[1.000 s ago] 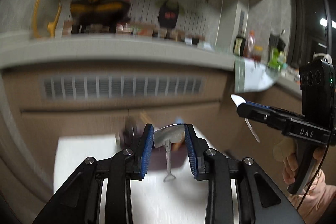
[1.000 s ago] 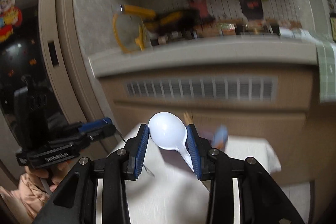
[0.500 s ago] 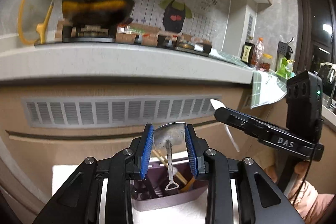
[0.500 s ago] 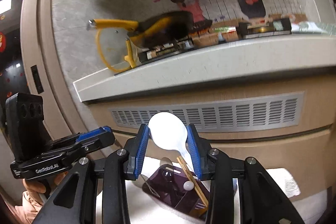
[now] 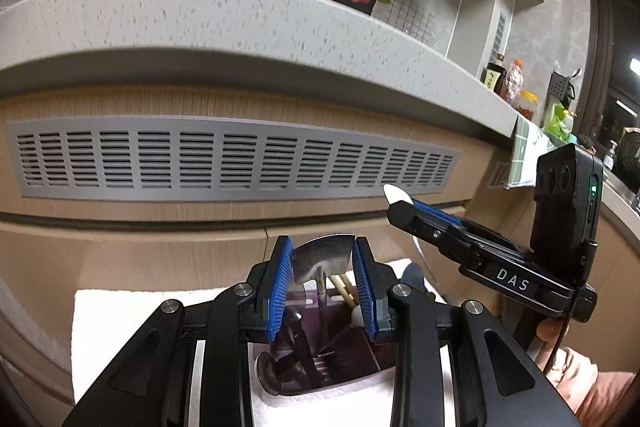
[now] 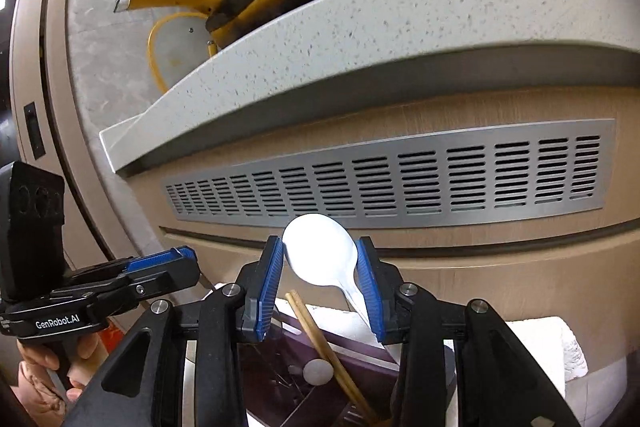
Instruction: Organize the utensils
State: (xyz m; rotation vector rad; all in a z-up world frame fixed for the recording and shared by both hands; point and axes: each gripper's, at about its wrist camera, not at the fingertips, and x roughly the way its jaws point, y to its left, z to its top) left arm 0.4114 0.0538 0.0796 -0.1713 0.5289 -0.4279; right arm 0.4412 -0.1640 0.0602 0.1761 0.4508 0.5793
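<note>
The left gripper [image 5: 323,281] is clenched on a metal spatula [image 5: 322,261], its blue pads pressing the flared blade from 9 and 3 o'clock while the slim handle hangs down toward 6 o'clock into the purple utensil holder [image 5: 320,367] below. That holder stands on a white towel [image 5: 120,323] and already contains wooden chopsticks [image 5: 340,285] and some dark utensils that are too dim to name.

The right gripper [image 6: 322,281] is grasping a white plastic spoon [image 6: 320,255], bowl up toward 12 o'clock, with the handle running down toward 5 o'clock along the right pad. Beneath it, at 6 o'clock, lies the same purple holder with the chopsticks leaning across it.

In the left wrist view the right gripper sits at 3 o'clock, the white spoon tip poking past its fingers. In the right wrist view the left gripper is at 9 o'clock, held by a bare hand [image 6: 36,379]. Behind both are a grey vent grille [image 5: 224,163], a speckled countertop [image 5: 200,23] and a yellow-handled pan [image 6: 256,7].
</note>
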